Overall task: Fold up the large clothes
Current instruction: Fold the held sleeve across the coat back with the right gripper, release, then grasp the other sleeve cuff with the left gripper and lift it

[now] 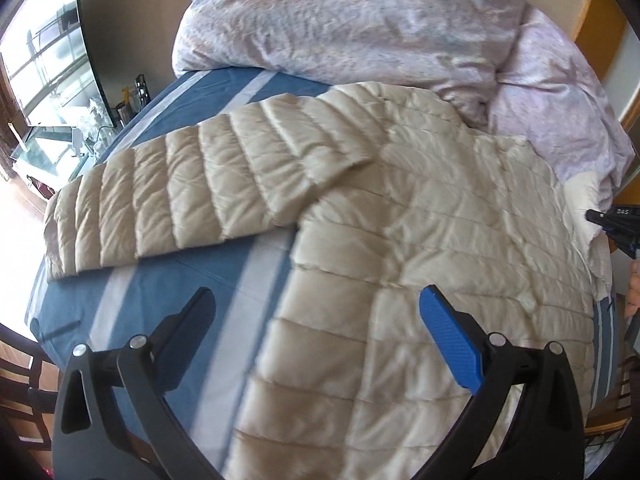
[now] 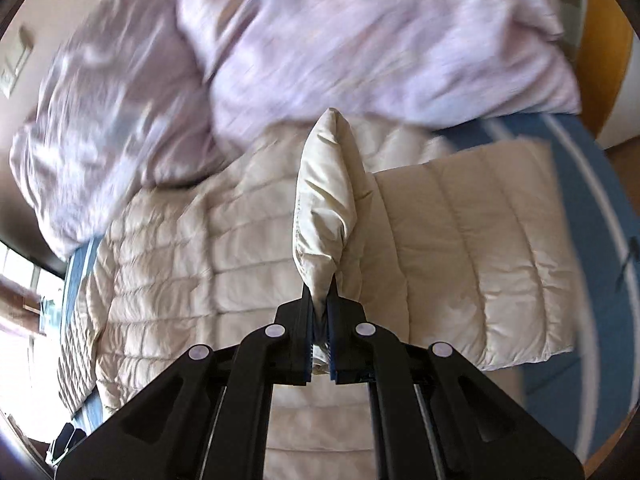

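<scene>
Bedding forms the work surface: a bed (image 1: 168,280) covered with a blue sheet with pale stripes, with a window and furniture visible past its far-left edge in the left wrist view.

The cream quilted jacket (image 1: 420,248) lies spread across the middle of the bed, body flat. One sleeve (image 1: 192,196) extends toward the left edge of the bed. Its other sleeve (image 2: 472,248) lies toward the right edge in the right wrist view.

Handling characteristics, as judged from its look:
- Light and puffy; the padded channels compress readily under a pinch.
- Soft, with no stiffness; any lifted part will droop and drag the rest with it.
- The shell has a sheen, so it is probably slippery; a shallow grip may slide off.
- Not fragile.

Recommended hold: pinch a seam, cuff or hem edge, where the stitched fabric is thinner and less likely to slip than a padded channel.

Tool state:
- The right gripper (image 2: 320,320) is pressed together on a raised fold of the jacket, which stands up beyond its tips.
- The left gripper (image 1: 316,336) is spread wide above the lower body of the jacket, with nothing between its fingers.

A crumpled lilac duvet (image 1: 360,28) is heaped along the far edge of the bed, touching the jacket's upper part.
</scene>
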`<state>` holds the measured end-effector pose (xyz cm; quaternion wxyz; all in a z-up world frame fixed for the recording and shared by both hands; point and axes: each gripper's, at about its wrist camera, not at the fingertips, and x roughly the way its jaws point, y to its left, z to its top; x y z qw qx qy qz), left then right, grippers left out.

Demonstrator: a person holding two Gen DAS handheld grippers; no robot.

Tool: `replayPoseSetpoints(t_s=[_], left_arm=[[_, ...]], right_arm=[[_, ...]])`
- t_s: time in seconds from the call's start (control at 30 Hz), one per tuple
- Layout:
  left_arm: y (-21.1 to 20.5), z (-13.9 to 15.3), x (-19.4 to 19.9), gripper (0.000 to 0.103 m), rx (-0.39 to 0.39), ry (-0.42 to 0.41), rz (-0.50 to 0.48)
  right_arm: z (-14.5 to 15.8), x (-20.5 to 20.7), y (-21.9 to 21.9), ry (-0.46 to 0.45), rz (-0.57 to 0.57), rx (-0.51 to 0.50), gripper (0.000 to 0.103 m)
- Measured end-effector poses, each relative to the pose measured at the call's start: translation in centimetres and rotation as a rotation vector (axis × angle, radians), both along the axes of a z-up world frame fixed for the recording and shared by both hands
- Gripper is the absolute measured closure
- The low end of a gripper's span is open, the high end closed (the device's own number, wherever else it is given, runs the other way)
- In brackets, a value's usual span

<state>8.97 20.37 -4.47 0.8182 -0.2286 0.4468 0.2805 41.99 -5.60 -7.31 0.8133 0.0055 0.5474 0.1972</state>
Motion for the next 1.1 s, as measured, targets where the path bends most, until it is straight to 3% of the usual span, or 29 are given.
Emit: replayPoseSetpoints(t_s=[0.5, 0.6, 0.67, 0.83, 0.93, 1.1], left_arm=[[5.9, -1.1, -1.2, 0.002, -0.025, -0.003, 0.001], [6.6, -1.1, -1.2, 0.002, -0.028, -0.006, 0.006], [7.2, -1.1, -1.3, 0.002, -0.029, -0.007, 0.013], [9.0, -0.9, -2.1, 0.002, -0.016, -0.006, 0.044], [10.2, -0.8, -2.9, 0.002, -0.011, -0.007, 0.070], [12.3, -1.2, -4.4, 0.002, -0.009, 0.006, 0.111]], right_arm=[[-3.1, -4.9, 12.6, 0.078, 0.154, -0.035, 0.097], [-3.5, -6.0, 14.0, 0.128, 0.220, -0.023, 0.089], [-3.3, -6.6, 14.7, 0.152, 0.260, 0.004, 0.066], [0.8, -5.9, 13.6, 0.065, 0.233, 0.155, 0.062], [0.8, -4.2, 12.8, 0.014, 0.155, 0.091, 0.062], [-3.5, -3.1, 13.3, 0.063, 0.116, -0.059, 0.063]])
